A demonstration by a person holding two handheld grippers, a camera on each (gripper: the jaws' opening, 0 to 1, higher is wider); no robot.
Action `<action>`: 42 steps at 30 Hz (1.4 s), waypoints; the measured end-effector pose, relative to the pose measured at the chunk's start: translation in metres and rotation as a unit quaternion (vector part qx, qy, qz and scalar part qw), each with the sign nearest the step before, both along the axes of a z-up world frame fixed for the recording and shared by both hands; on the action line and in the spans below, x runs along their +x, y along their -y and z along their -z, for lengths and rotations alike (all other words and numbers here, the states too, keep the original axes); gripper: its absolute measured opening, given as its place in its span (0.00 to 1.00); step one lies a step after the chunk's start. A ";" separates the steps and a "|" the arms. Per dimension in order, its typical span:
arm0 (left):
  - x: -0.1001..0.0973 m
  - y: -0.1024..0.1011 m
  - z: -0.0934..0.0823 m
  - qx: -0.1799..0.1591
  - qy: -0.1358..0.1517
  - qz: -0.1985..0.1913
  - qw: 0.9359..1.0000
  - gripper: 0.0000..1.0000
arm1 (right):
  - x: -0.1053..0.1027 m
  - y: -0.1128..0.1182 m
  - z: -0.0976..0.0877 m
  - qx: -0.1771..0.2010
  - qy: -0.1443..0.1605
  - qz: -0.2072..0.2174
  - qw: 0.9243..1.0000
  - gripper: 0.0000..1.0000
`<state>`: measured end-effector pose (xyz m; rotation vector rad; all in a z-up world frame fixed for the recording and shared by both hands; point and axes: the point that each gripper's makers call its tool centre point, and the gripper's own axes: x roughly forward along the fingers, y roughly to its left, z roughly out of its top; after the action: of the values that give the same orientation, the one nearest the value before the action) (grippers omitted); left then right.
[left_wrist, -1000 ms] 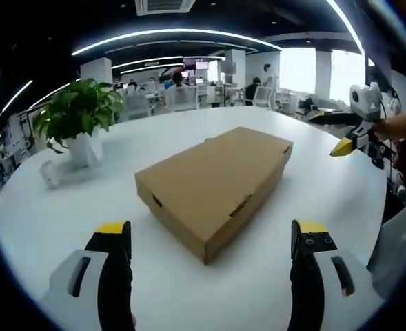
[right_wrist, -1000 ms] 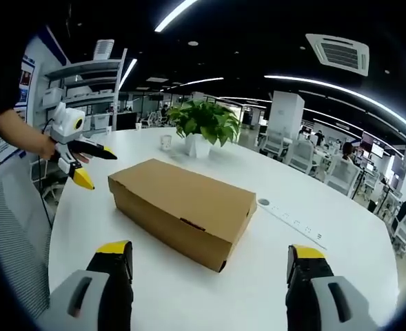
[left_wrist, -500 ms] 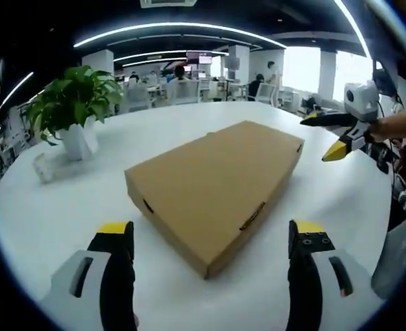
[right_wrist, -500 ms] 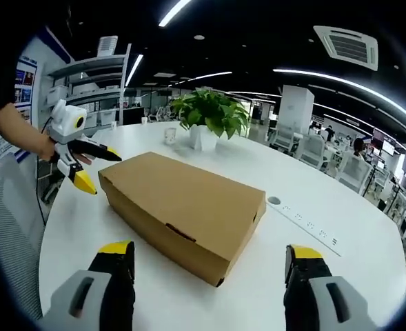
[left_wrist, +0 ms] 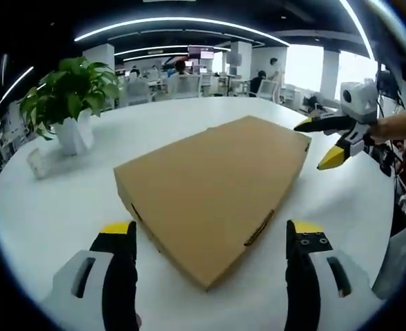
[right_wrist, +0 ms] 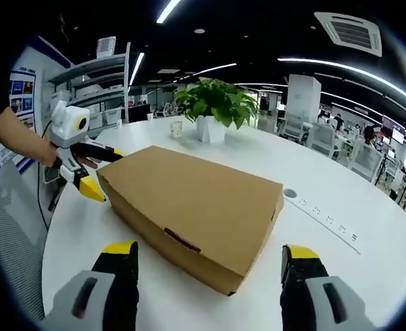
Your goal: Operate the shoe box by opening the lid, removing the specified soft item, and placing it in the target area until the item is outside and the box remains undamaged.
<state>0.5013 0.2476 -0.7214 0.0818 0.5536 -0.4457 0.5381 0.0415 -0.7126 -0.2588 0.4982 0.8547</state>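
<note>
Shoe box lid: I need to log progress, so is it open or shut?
Shut: the lid lies flat over the shoe box, with no gap.

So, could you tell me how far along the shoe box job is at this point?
Nothing is done yet: the shoe box sits closed on the table. In hand: the open left gripper and right gripper flank opposite ends. Left: lifting the lid, removing the soft item, placing it.

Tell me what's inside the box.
Can't tell. The box is shut, its lid flat on top, so the contents are hidden. It sits on the table; both grippers are open beside it.
</note>
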 end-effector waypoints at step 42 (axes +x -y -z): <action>0.010 -0.002 0.005 -0.009 -0.011 -0.003 1.000 0.85 | 0.005 -0.019 0.014 -0.012 -0.029 0.009 0.999 0.75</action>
<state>0.5116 0.2499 -0.7261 0.0589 0.5711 -0.4458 0.5435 0.0601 -0.7270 -0.2510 0.5648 0.8410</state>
